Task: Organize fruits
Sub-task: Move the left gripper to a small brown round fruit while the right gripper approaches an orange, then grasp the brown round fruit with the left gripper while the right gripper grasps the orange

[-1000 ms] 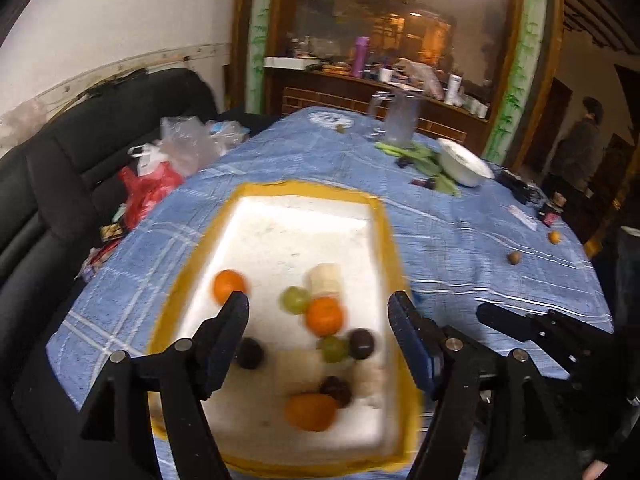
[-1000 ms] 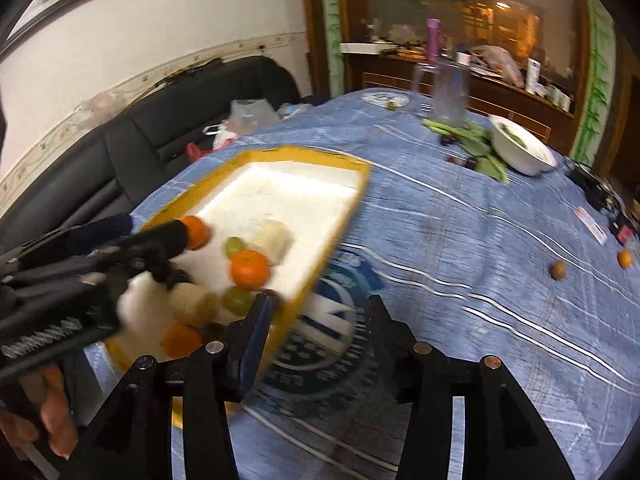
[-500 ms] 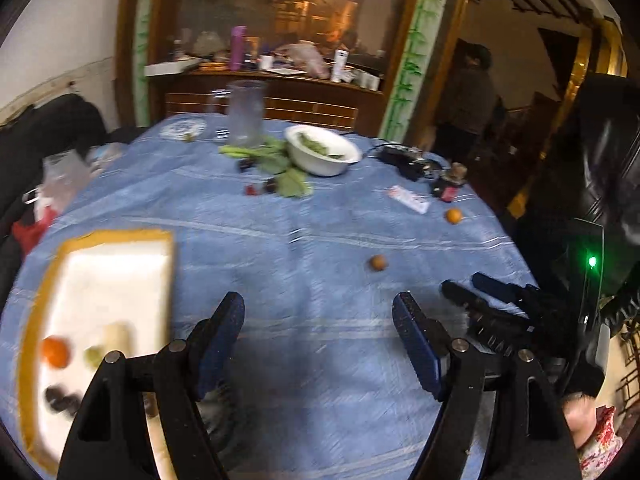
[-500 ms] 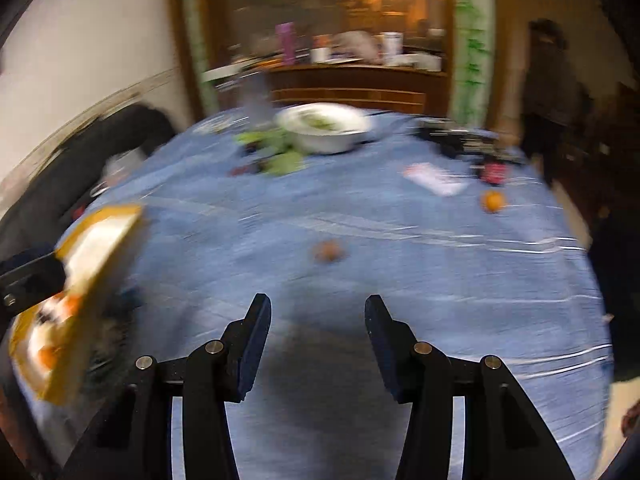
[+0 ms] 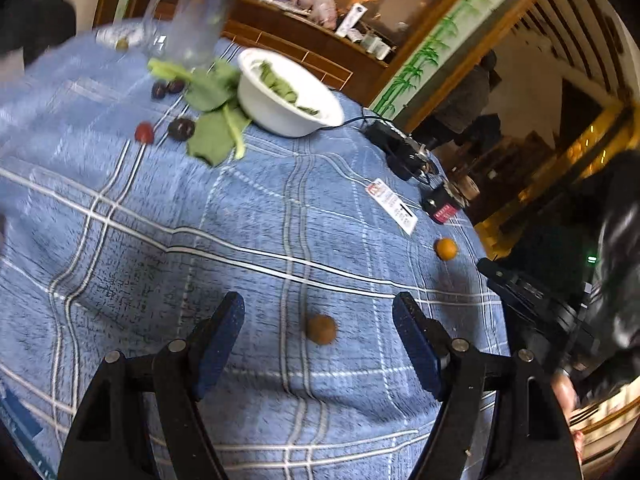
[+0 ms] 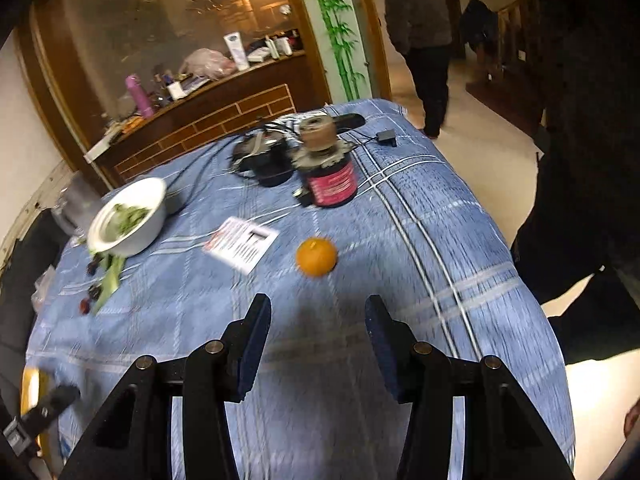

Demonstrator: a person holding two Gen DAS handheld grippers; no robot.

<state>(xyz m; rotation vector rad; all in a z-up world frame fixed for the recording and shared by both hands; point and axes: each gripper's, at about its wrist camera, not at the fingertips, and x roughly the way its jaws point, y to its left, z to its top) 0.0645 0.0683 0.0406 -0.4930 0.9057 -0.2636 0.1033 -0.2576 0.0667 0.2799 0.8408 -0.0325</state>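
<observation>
In the left wrist view my left gripper (image 5: 318,312) is open and empty, with a small brown round fruit (image 5: 321,329) lying on the blue checked tablecloth between its fingertips. An orange (image 5: 446,249) lies further right. A red fruit (image 5: 144,133) and dark plums (image 5: 181,129) lie by green leaves at the far left. In the right wrist view my right gripper (image 6: 316,314) is open and empty, just short of the orange (image 6: 316,257). A yellow tray corner (image 6: 33,386) shows at the lower left.
A white bowl of greens (image 5: 286,94) (image 6: 128,218) stands at the back. A red-labelled jar (image 6: 329,172), a black device with cables (image 6: 262,158) and a paper card (image 6: 242,243) lie near the orange. The table edge (image 6: 532,312) drops off at right. A person (image 6: 420,36) stands beyond.
Both grippers have swung right, away from the yellow tray of fruit, and moved closer to the loose fruits. The left now frames the brown fruit, the right faces the orange.
</observation>
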